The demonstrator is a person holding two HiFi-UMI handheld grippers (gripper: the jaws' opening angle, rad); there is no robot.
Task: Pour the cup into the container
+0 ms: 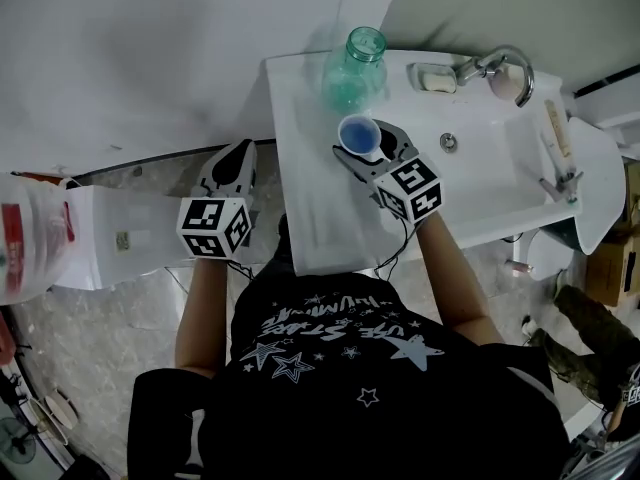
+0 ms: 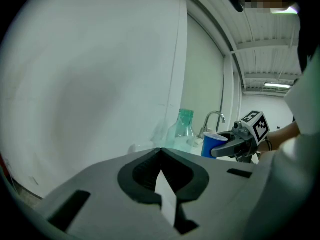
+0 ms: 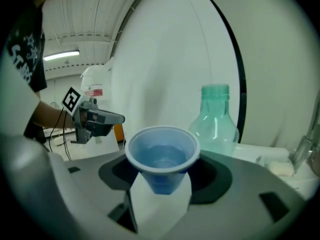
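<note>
Right gripper (image 1: 368, 146) clamped on blue cup (image 1: 357, 133), liquid inside, above white counter (image 1: 300, 168); bottle (image 1: 357, 68) at its back-left corner; left gripper (image 1: 238, 150) closed, empty, off counter's left edge; white wall (image 1: 150, 48), stone floor (image 1: 130, 308).

A: Is anything reading clearly here?
B: Hardly. The shirt (image 1: 340, 343) is showing white lettering among stars, but it is lying upside down and warped; the red label on the bag (image 1: 40, 238) is blurring out too
</note>
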